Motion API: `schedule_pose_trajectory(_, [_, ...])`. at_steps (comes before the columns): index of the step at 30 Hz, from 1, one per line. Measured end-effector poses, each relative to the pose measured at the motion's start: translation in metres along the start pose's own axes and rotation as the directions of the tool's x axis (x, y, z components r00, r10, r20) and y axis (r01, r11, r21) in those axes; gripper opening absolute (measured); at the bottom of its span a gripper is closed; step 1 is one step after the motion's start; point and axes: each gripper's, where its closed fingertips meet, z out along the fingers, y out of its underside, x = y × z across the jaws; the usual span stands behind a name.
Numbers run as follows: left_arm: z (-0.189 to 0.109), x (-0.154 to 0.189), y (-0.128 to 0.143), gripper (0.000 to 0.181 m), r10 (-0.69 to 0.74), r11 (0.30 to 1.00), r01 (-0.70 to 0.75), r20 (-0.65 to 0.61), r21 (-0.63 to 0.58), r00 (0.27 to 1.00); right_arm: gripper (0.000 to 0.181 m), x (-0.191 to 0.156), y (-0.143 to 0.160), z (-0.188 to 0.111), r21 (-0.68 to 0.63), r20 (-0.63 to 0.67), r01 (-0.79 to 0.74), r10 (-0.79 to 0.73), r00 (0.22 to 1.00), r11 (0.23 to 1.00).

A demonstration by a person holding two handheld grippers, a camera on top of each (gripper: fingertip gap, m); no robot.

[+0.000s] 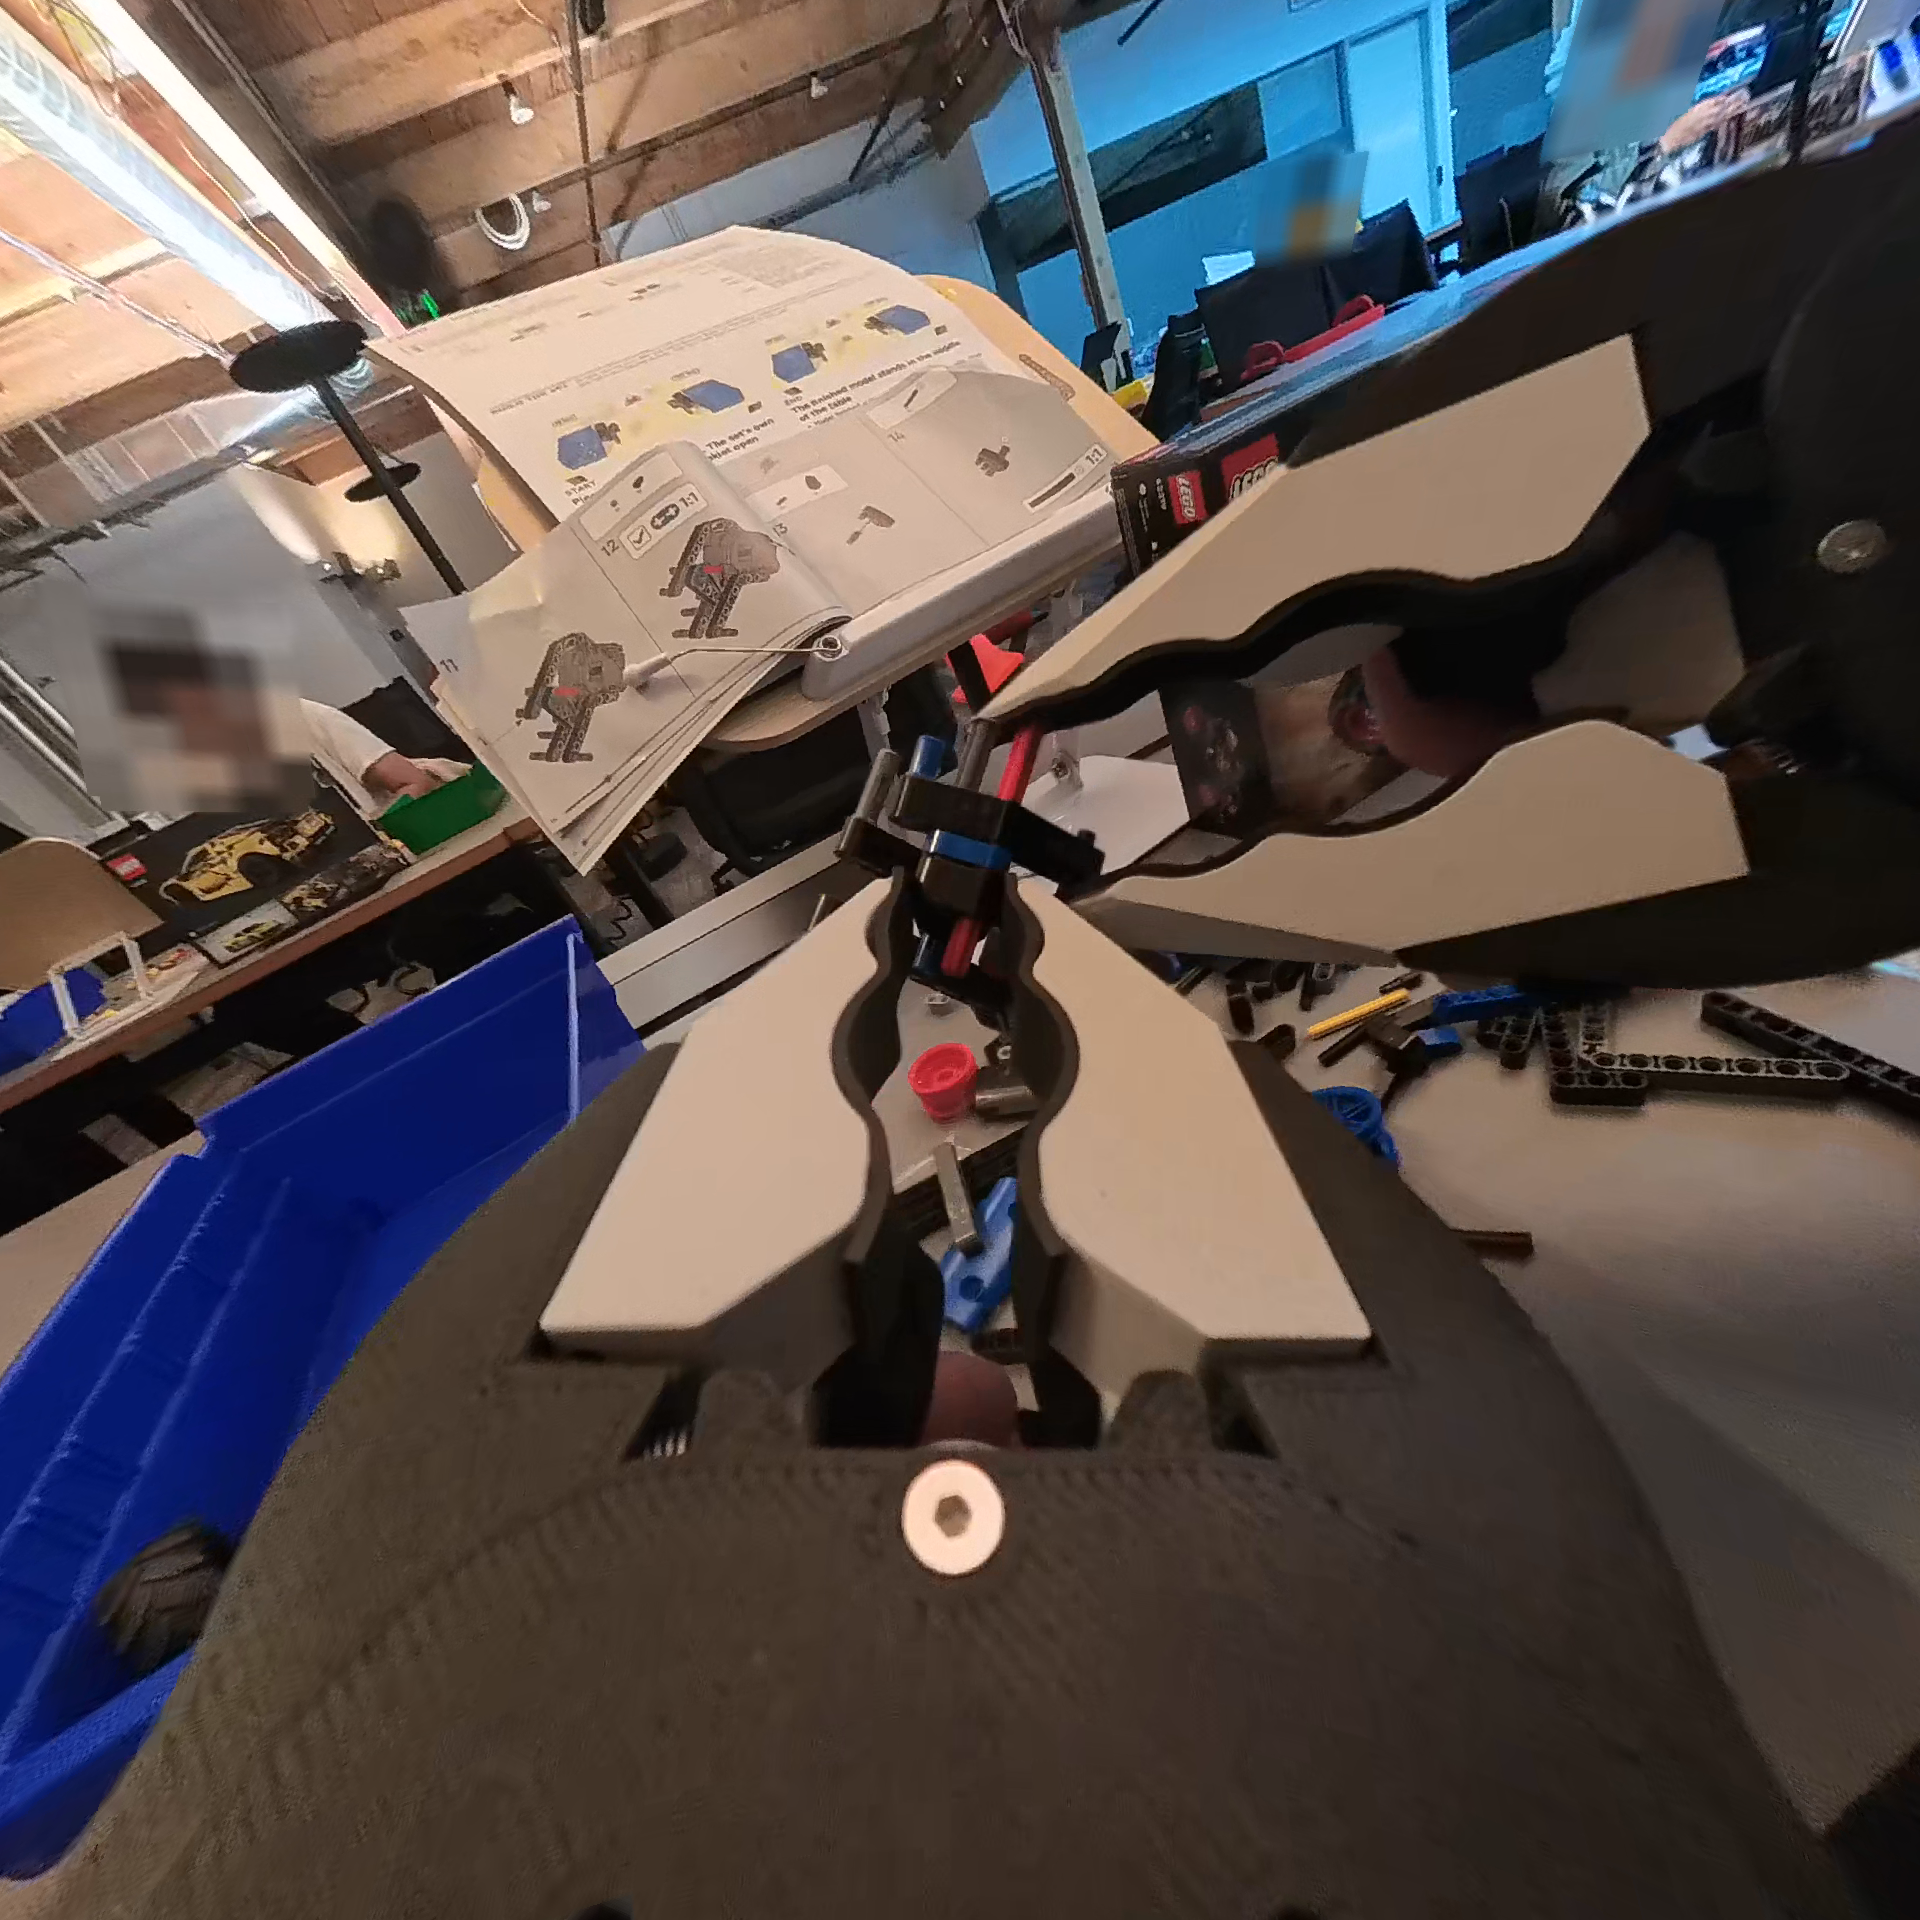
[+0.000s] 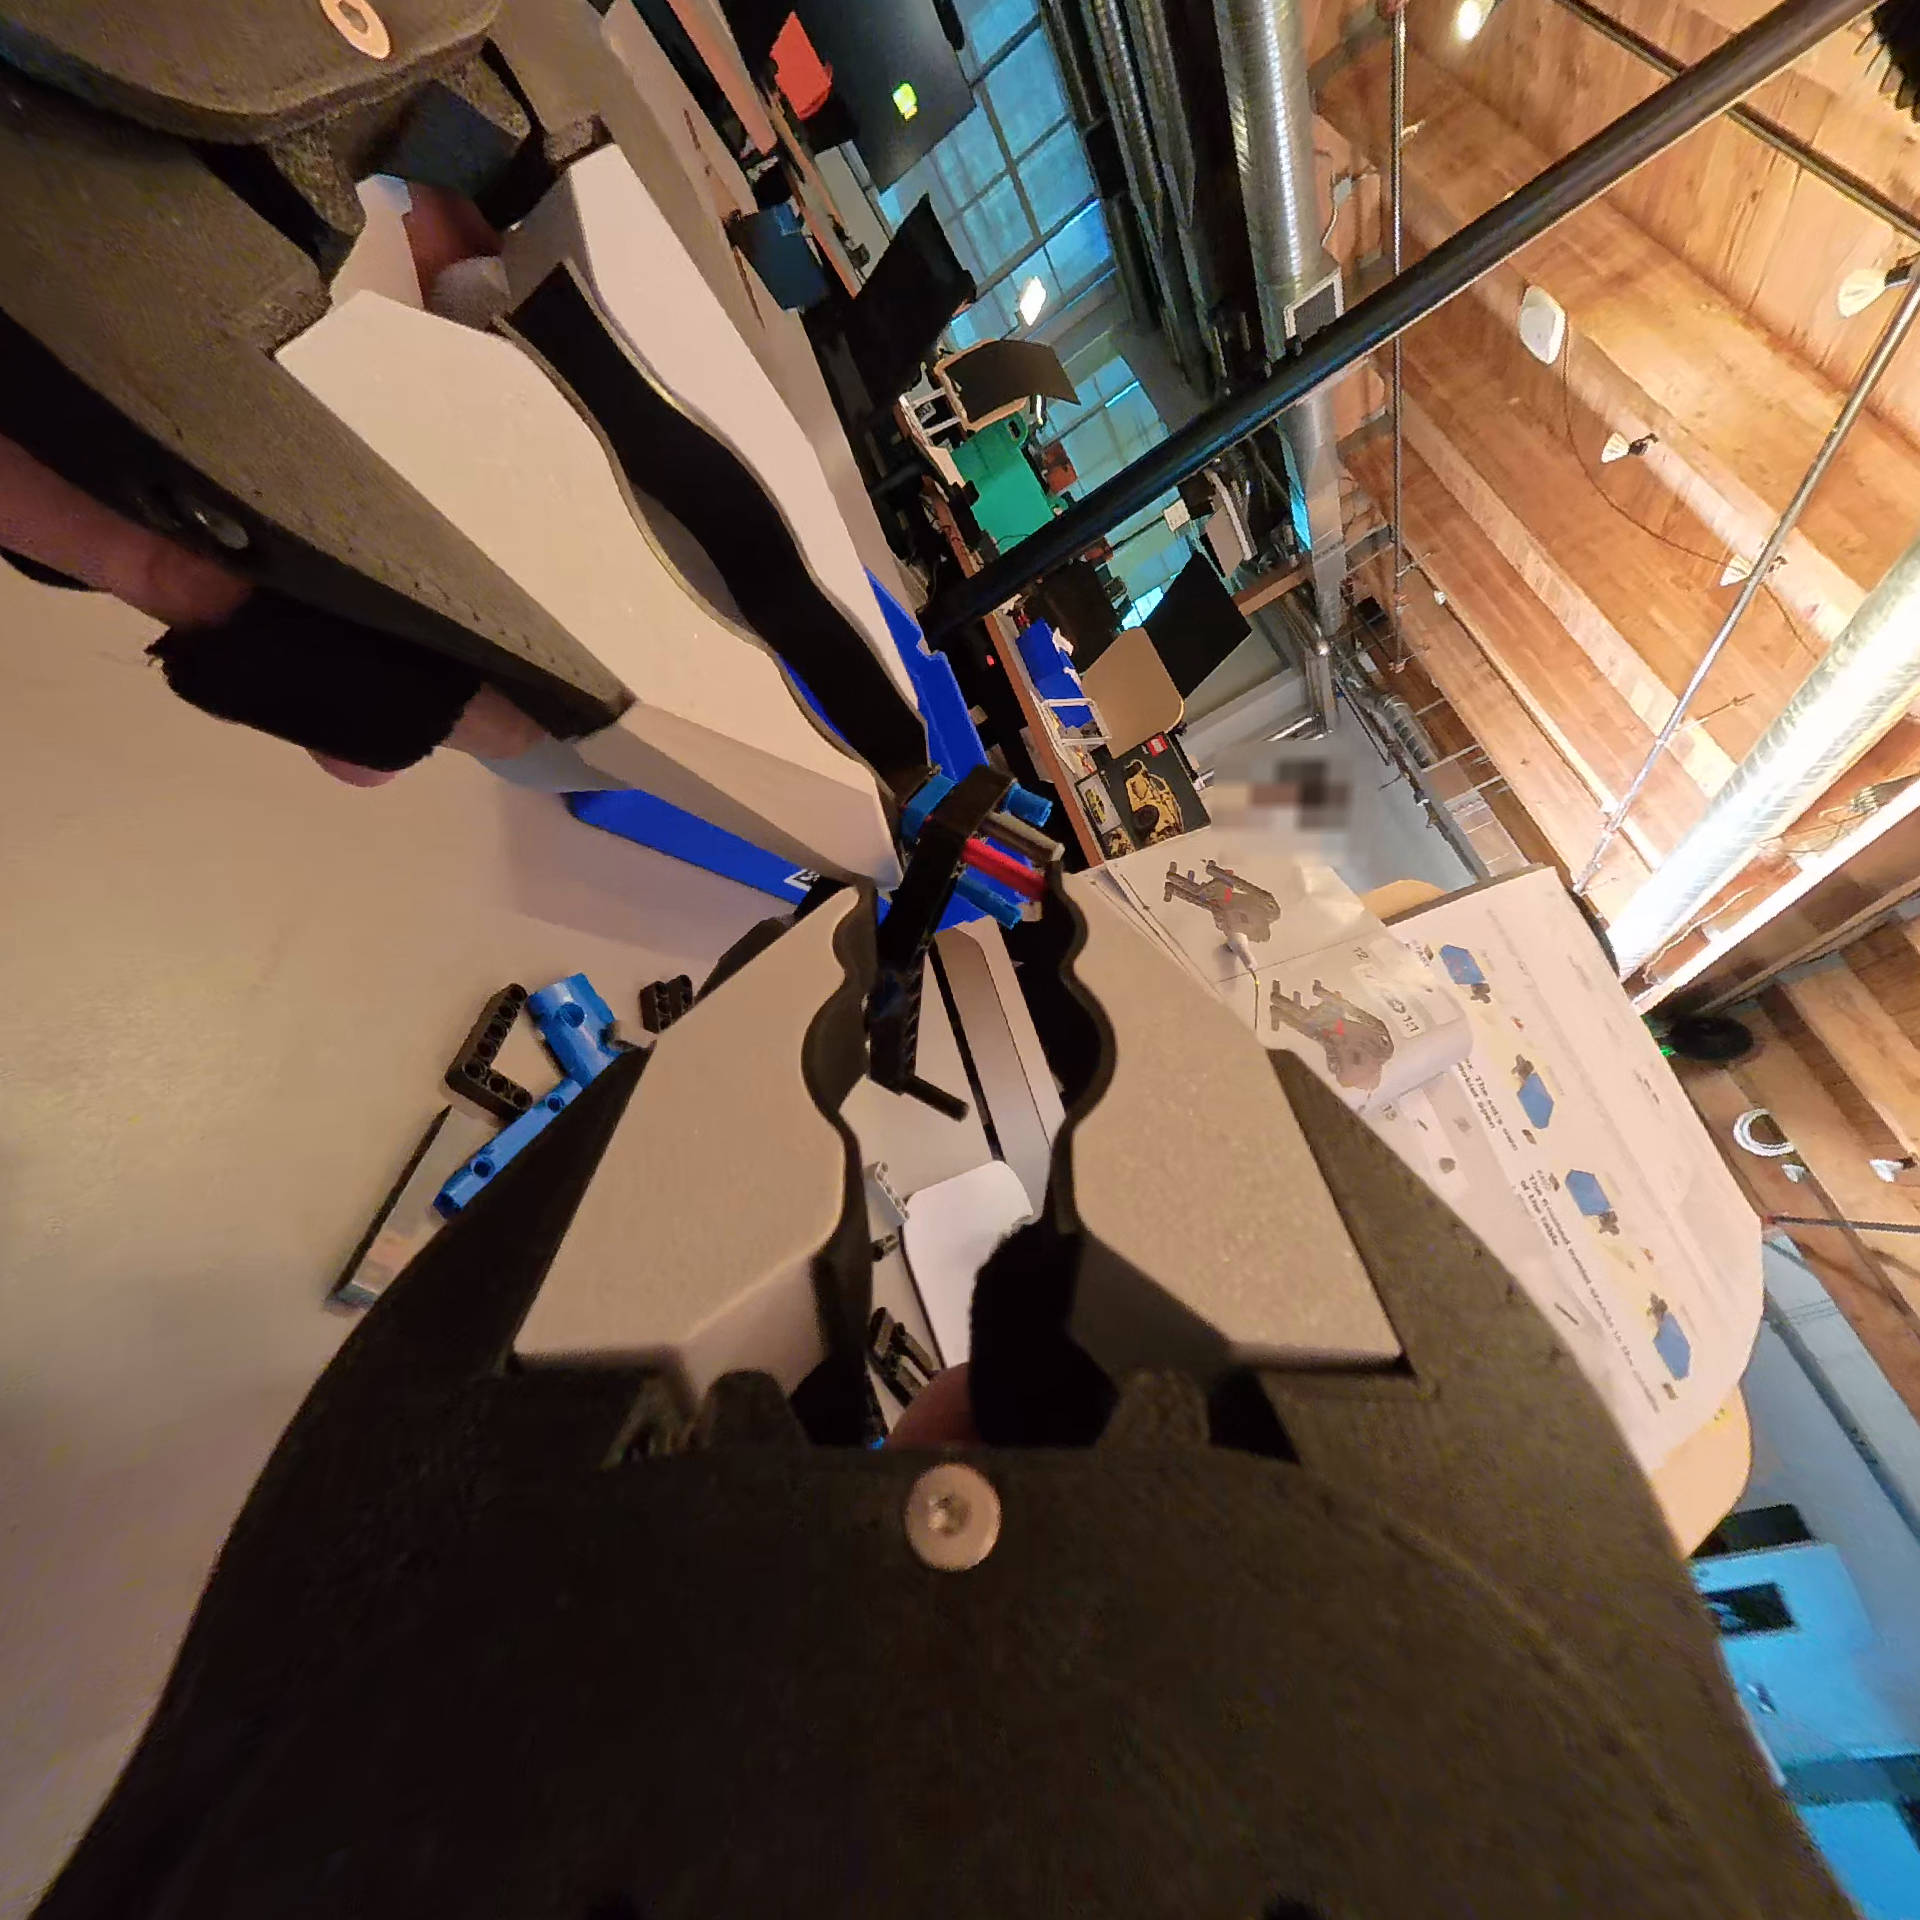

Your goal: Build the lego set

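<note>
Left claw point(image 1: 951, 894) clamps the small black-blue-red lego sub-assembly point(image 1: 961, 831) at its tips, above the grey surface point(image 1: 1662, 1299). The red axle's point(image 1: 1018, 764) long axis runs up and away toward the right claw point(image 1: 982, 727), whose narrowed tips pinch the axle's far end. Blue plastic bin point(image 1: 312, 1195) left of the assembly holds one black tyre point(image 1: 156, 1595); the rest of it is hidden.

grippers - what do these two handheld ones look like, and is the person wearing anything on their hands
Both the left gripper and the right gripper have rough black printed bodies, a silver screw at the centre, and pale grey fingers with wavy black inner pads. The hand wears a black fingerless glove.
</note>
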Motion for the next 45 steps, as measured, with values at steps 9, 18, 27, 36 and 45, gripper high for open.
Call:
schedule_pose_trajectory(9, [0.01, 0.0, 0.006, 0.013, -0.031, 0.998, 0.032, 0.015, -0.062, 0.999, 0.031, 0.0, 0.011, 0.006, -0.004, 0.034, -0.09, 0.09, 0.995, 0.996])
schedule_pose_trajectory(18, [0.007, 0.008, 0.019, 0.013, -0.145, 0.985, 0.132, -0.112, -0.114, 0.983, 0.03, -0.018, 0.019, 0.007, 0.031, 0.288, -0.453, 0.426, 0.858, 0.891])
schedule_pose_trajectory(27, [-0.003, 0.013, 0.032, 0.013, -0.115, 0.983, 0.093, -0.134, -0.157, 0.984, 0.031, -0.034, 0.016, 0.006, 0.031, 0.366, -0.42, 0.381, 0.849, 0.907])
schedule_pose_trajectory(36, [-0.002, 0.015, 0.034, 0.013, -0.047, 0.984, 0.023, -0.131, -0.176, 0.99, 0.031, -0.036, 0.017, 0.004, 0.008, 0.36, -0.346, 0.32, 0.876, 0.938])
schedule_pose_trajectory(45, [0.002, 0.018, 0.034, 0.012, 0.0, 0.986, -0.02, -0.121, -0.163, 0.993, 0.028, -0.037, 0.021, 0.004, -0.006, 0.337, -0.244, 0.231, 0.913, 0.97])
